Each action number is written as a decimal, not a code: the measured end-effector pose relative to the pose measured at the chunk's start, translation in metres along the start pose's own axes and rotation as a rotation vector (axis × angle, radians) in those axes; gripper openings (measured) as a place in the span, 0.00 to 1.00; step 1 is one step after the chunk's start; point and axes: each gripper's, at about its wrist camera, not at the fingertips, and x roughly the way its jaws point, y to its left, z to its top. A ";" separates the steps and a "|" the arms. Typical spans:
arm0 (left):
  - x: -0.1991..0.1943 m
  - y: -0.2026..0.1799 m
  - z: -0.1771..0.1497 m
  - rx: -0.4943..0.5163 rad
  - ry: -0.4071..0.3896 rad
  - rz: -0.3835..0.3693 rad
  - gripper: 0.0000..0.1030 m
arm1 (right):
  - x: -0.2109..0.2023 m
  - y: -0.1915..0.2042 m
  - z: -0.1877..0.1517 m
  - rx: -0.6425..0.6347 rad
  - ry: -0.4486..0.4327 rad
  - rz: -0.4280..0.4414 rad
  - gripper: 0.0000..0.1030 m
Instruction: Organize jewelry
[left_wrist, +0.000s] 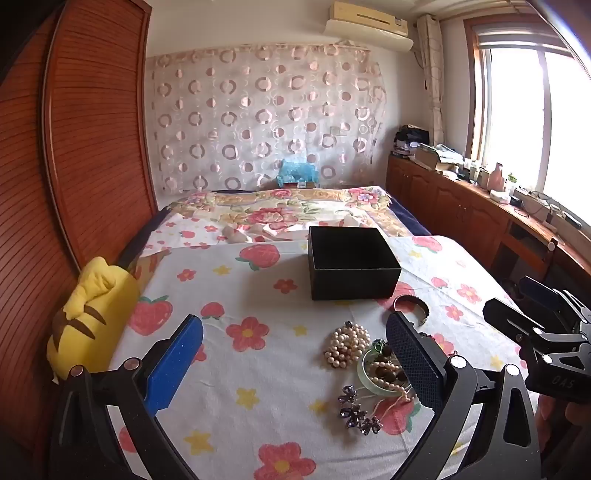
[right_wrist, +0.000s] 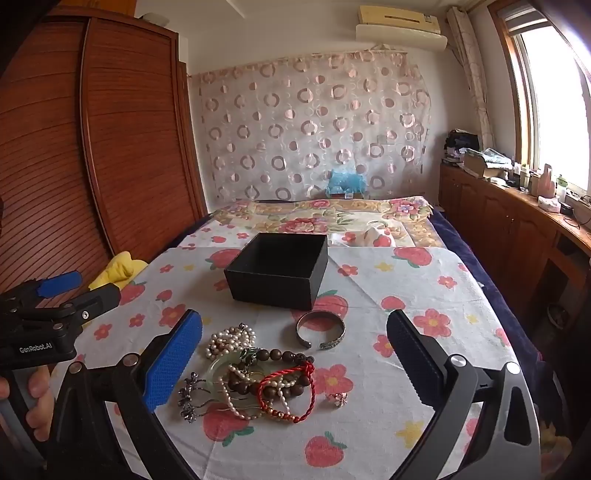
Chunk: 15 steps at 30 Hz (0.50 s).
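Observation:
An open black box (left_wrist: 352, 262) (right_wrist: 279, 271) stands on the flowered cloth. In front of it lies a heap of jewelry: a pearl strand (left_wrist: 346, 345) (right_wrist: 231, 339), a jade bangle (left_wrist: 365, 373) (right_wrist: 218, 367), dark wooden beads (right_wrist: 286, 356), a red cord bracelet (right_wrist: 291, 387), a flower hair clip (left_wrist: 356, 410) (right_wrist: 188, 397), a silver cuff (left_wrist: 410, 306) (right_wrist: 320, 328) and a small ring (right_wrist: 338, 398). My left gripper (left_wrist: 295, 362) (right_wrist: 81, 284) is open and empty, left of the heap. My right gripper (right_wrist: 293, 365) (left_wrist: 517, 299) is open and empty, above the heap.
A yellow plush toy (left_wrist: 92, 314) lies at the table's left edge by the wooden wardrobe (left_wrist: 92, 147). A bed with a floral cover (left_wrist: 280, 210) lies behind the table. A cluttered wooden counter (left_wrist: 480, 195) runs along the right under the window.

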 end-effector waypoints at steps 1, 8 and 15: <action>0.000 0.000 0.000 0.002 -0.002 -0.001 0.93 | 0.000 0.000 0.000 -0.001 0.005 -0.001 0.98; 0.000 0.000 0.000 0.000 -0.006 -0.001 0.93 | 0.000 0.001 0.000 0.000 0.001 0.000 0.98; 0.000 0.000 0.000 -0.001 -0.008 -0.003 0.93 | 0.000 0.000 0.000 0.006 0.001 0.000 0.98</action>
